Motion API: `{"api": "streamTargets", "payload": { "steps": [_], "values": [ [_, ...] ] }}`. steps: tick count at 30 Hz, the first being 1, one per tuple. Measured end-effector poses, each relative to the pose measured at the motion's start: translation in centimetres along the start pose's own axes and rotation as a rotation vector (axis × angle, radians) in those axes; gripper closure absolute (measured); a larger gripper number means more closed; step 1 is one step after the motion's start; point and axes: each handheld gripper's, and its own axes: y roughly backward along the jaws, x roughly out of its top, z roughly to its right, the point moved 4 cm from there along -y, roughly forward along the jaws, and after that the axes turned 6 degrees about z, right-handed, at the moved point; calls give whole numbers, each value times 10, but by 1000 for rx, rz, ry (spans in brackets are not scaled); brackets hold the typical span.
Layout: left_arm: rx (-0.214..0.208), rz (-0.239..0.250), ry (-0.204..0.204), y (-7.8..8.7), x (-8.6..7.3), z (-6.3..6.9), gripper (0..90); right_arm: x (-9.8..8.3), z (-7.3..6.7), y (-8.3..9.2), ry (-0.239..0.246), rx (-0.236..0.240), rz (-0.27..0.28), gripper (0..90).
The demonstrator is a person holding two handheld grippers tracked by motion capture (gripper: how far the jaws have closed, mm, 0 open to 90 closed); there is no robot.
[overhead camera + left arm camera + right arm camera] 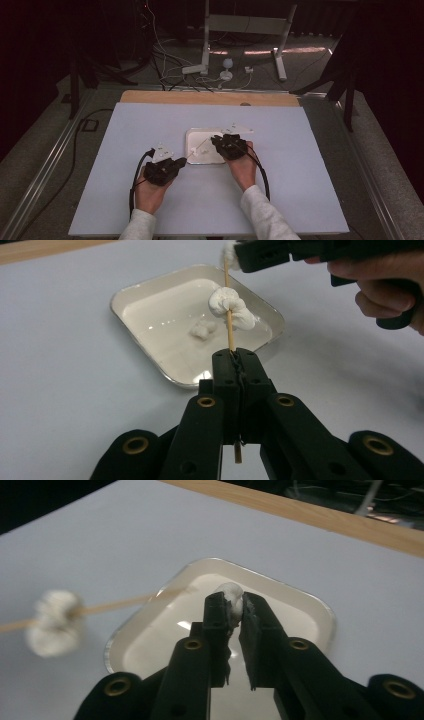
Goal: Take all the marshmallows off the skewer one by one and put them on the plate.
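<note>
My left gripper [235,356] is shut on the lower end of a thin wooden skewer [230,325], which rises over a white tray [114,302]. One white marshmallow [230,307] is threaded partway up the skewer. At the skewer's tip my right gripper [231,605] is shut on a second marshmallow [229,592], squeezed between its jaws. In the right gripper view the skewer [120,602] runs off to the left with the threaded marshmallow [52,622] blurred. In the high view both grippers [184,160] [215,140] meet over the tray's front left corner [190,135].
A small loose marshmallow [202,330] lies in the tray. The tray sits mid-table on a pale sheet [280,165], with a wooden strip [210,97] along the far edge. Cables and a stand base [225,75] lie on the floor beyond.
</note>
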Motion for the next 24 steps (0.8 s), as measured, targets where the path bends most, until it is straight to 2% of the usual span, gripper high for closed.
{"api": "streamTargets", "payload": {
  "steps": [1, 2, 4, 8, 12, 14, 16, 17, 24],
  "values": [
    [4, -3, -2, -1, 0, 0, 899, -1, -2, -1, -16, 26, 2, 792],
    [6, -2, 2, 0, -1, -1, 899, -1, -2, -1, -16, 26, 2, 792],
    [5, -8, 5, -1, -2, -2, 899, -2, -3, -1, -41, 86, 1, 742],
    [15, -16, -3, -3, -3, -1, 899, 0, -4, -1, -23, 82, 2, 697],
    [21, -11, 2, -3, -3, -2, 899, 0, -3, 0, -28, 77, -1, 663],
    [23, -8, 4, -2, -2, -3, 899, 0, -4, 2, -28, 88, -2, 599],
    [25, -3, 10, -2, -2, -3, 899, 1, -6, 3, -26, 96, -2, 584],
    [25, -3, 10, -1, -2, -3, 899, 1, -9, 6, -15, 105, 0, 557],
    [29, 2, 13, -1, -1, -4, 898, 5, -24, 13, 12, 141, 14, 531]
  ]
}}
